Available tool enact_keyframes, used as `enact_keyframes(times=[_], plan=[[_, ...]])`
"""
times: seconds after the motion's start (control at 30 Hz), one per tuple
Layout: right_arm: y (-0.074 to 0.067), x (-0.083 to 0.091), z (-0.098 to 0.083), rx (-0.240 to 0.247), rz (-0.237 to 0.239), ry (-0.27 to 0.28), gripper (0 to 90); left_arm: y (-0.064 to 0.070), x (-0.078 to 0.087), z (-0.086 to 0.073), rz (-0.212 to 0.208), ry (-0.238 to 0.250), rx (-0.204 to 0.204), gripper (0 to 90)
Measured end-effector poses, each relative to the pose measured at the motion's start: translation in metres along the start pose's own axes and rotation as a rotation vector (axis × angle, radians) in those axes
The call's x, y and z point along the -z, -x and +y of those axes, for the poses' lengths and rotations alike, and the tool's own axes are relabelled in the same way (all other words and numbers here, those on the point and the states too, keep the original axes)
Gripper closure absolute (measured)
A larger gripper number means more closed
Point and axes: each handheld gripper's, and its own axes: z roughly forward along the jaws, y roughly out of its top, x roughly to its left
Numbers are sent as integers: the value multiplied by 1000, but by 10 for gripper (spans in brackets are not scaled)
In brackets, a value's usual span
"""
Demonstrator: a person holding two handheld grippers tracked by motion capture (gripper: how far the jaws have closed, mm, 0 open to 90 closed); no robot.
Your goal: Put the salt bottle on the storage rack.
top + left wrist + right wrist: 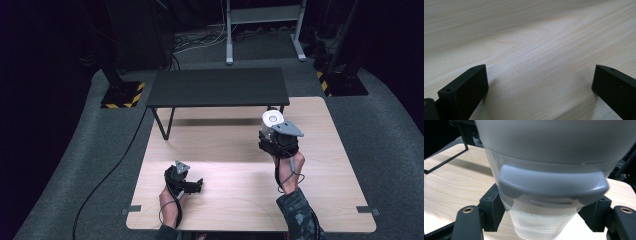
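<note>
Both forearms enter low; the left hand-held gripper (pixel 197 186) rests released on the wooden surface (pixel 240 175), while the right hand-held gripper (pixel 274 131) grasps a lidded clear container (pixel 544 195), raised beside the black shelf (pixel 218 86).

The cup (pixel 541 220) between the black jaws of the right gripper (pixel 278 136) has a clear, see-through body, a pale grey lid (pixel 549 142) and a grey tab (pixel 552 183) on its front; from above the lid top looks white and shiny. The table (pixel 536 50) under the left gripper (pixel 182 180) is light wood with fine wavy grain. That gripper is black too, with a grey plate on top. Beyond the right gripper stands a black shelf (pixel 218 86). The floor (pixel 390 130) around is grey carpet, and yellow-and-black striped bases (pixel 123 95) sit farther off.
</note>
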Motion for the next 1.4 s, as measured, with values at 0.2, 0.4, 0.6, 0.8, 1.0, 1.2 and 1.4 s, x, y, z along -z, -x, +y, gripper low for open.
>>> enact_keyframes(times=[0.2,0.4,0.6,0.8,1.0,1.2,1.4], plan=[[-1,-3,9,8,4,8,290,0,0,0,-1,0,0,2],[-2,-6,19,22,4,14,290,0,0,0,-1,0,0,2],[-2,-10,31,27,6,21,289,0,0,0,-1,0,0,3],[-3,-14,41,35,12,23,290,0,0,0,-2,0,0,3],[-5,-17,49,44,13,25,290,-1,0,0,-3,1,0,4],[-4,-20,61,46,18,29,290,-1,0,0,-4,0,0,4],[-4,-24,74,46,34,32,289,-1,0,0,-5,0,0,4]])
